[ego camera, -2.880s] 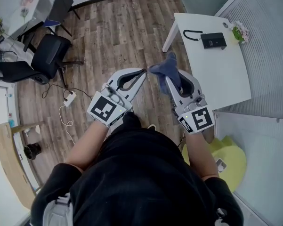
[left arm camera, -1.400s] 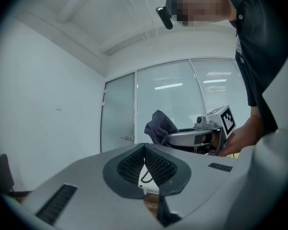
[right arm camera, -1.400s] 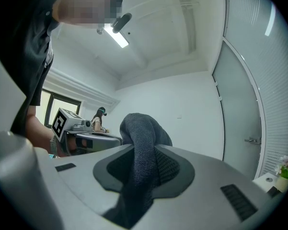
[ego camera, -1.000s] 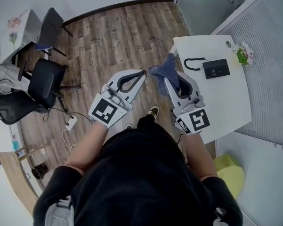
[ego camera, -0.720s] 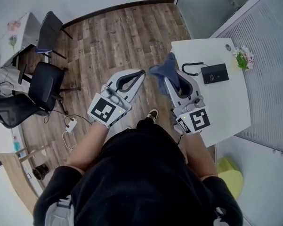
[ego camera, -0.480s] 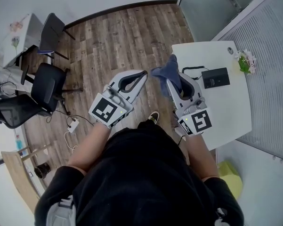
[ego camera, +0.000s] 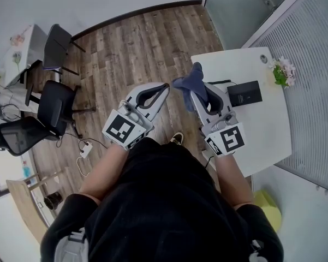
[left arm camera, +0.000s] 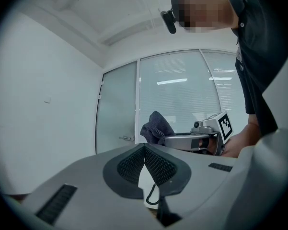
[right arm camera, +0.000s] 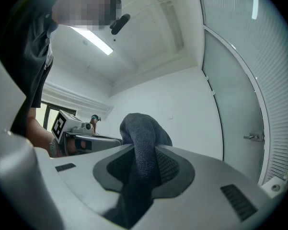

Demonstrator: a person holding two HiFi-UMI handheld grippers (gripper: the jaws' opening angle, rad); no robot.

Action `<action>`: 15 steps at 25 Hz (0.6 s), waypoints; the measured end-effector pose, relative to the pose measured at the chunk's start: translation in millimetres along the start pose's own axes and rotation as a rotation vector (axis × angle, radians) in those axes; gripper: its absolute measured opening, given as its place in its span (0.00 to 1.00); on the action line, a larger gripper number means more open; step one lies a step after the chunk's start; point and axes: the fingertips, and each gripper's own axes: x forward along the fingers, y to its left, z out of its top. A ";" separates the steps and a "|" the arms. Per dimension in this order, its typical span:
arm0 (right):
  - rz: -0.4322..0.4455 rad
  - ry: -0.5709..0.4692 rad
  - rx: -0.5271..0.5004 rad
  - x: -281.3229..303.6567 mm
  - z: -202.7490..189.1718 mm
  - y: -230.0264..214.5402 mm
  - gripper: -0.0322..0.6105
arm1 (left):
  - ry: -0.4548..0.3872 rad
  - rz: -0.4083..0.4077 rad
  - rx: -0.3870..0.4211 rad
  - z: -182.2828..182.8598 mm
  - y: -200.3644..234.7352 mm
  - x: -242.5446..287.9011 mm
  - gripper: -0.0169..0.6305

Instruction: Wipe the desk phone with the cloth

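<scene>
The black desk phone [ego camera: 244,93] lies on a white table [ego camera: 262,130] at the right of the head view, its coiled cord [ego camera: 220,83] trailing to the left. My right gripper [ego camera: 192,91] is held up in the air in front of the person, shut on a dark blue cloth [ego camera: 189,79] that bunches above its tips near the table's near-left corner. In the right gripper view, the cloth [right arm camera: 143,150] is clamped between the pads. My left gripper [ego camera: 165,85] floats beside it over the floor, shut and holding nothing; its pads [left arm camera: 155,164] meet at the tip.
A small pot of flowers [ego camera: 280,70] and a small round object [ego camera: 263,58] sit at the table's far end. A glass partition with blinds [ego camera: 311,64] runs along the right. Office chairs [ego camera: 55,102] and a power strip [ego camera: 86,148] stand on the wooden floor at left.
The person has walked toward the table: the table and phone have drawn nearer and shifted left in view. Both grippers keep the same pose, with the cloth still clamped.
</scene>
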 end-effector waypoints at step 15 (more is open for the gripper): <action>-0.192 0.015 -0.025 -15.5 0.3 -75.2 0.22 | 0.010 -0.210 0.031 -2.0 0.1 87.3 0.04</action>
